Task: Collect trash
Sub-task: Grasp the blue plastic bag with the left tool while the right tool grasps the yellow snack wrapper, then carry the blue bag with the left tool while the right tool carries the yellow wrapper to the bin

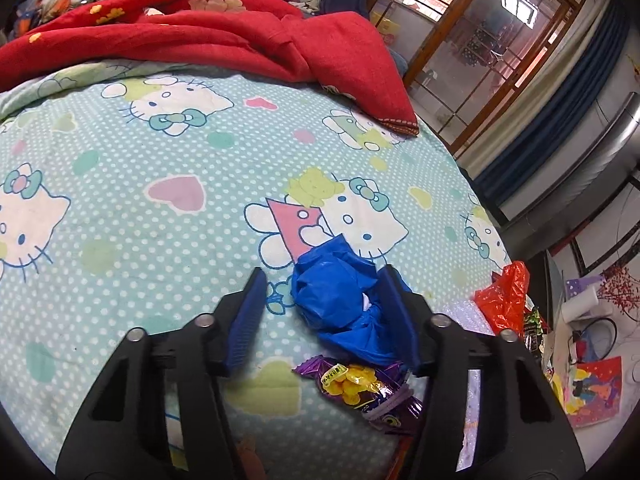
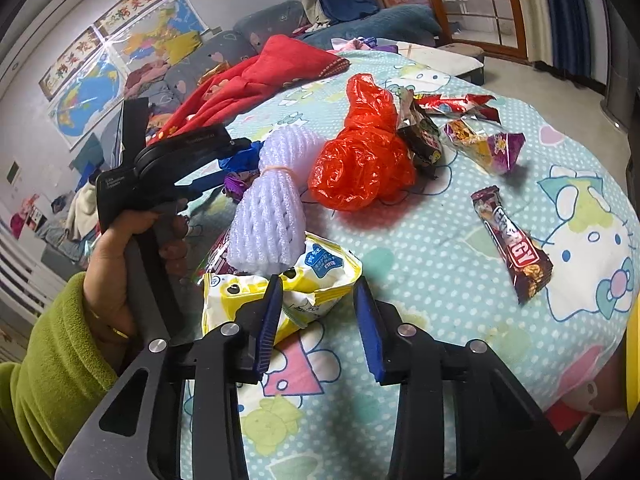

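Observation:
My left gripper (image 1: 324, 272) stands open around a crumpled blue plastic bag (image 1: 340, 300) on the cartoon-cat bedsheet (image 1: 160, 200). The bag leans on the right finger, and a gap shows at the left finger (image 1: 250, 312). A purple and yellow snack wrapper (image 1: 360, 388) lies just below the bag. My right gripper (image 2: 318, 282) is open over a yellow and white wrapper (image 2: 296, 284); its left finger (image 2: 270, 316) overlaps the wrapper and the right one stands clear. A hand in a green sleeve (image 2: 52, 360) holds the left gripper at the left of the right wrist view.
On the bed lie a red plastic bag (image 2: 360, 160), a white foam net (image 2: 268, 208), a brown energy bar wrapper (image 2: 512, 240) and several more snack wrappers (image 2: 484, 144). A red blanket (image 1: 200, 32) is heaped at the back. The bed edge drops off at the right (image 1: 500, 240).

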`<state>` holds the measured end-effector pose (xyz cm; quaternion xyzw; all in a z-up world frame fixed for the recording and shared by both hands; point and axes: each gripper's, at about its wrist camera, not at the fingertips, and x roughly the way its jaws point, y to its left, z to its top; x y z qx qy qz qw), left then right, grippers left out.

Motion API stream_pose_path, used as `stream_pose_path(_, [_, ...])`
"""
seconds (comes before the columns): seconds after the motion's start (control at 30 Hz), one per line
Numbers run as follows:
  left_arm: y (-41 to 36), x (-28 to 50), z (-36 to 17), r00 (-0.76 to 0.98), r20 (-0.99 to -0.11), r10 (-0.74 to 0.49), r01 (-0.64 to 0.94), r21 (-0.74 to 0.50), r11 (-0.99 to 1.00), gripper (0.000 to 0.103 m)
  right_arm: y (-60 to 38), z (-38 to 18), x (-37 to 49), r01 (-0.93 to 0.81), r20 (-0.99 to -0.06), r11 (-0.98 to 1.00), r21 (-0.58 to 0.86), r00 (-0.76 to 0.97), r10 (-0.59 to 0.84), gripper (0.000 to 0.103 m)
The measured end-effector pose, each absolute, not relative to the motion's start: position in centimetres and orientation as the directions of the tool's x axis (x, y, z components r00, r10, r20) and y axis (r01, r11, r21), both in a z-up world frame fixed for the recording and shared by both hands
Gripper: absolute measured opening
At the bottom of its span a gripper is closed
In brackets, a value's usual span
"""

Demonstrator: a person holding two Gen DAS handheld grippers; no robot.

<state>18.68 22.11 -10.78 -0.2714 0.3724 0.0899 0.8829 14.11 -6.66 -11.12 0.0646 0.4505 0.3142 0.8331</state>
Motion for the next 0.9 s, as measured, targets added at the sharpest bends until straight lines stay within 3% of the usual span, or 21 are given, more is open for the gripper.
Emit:
stream_pose_path(0.07, [22.2,18.7,-10.8,0.706,-0.705,-0.057,-0.353,-0.422,0.835,0.034,-6.7,-11.1,14.2,-0.463,-0.709,0.792,0.399,0.392,0.586,0.033])
stream_pose_path(0.37, [21.6,18.9,-10.6,0.713,-0.694,-0.102,-0.312,-0.444,0.84,0.017,-7.7,-10.8,14.3,-0.443,-0.694,0.777,0.447,0.377,0.614,0.02])
stream_pose_path(0.9, [20.0,15.8,-5.3,0.803,-0.591,-0.078,-0.234,-0.432,0.871,0.013,-10.5,-8.0,13.6,-0.428,-0.654,0.804,0.413,0.474,0.589,0.011])
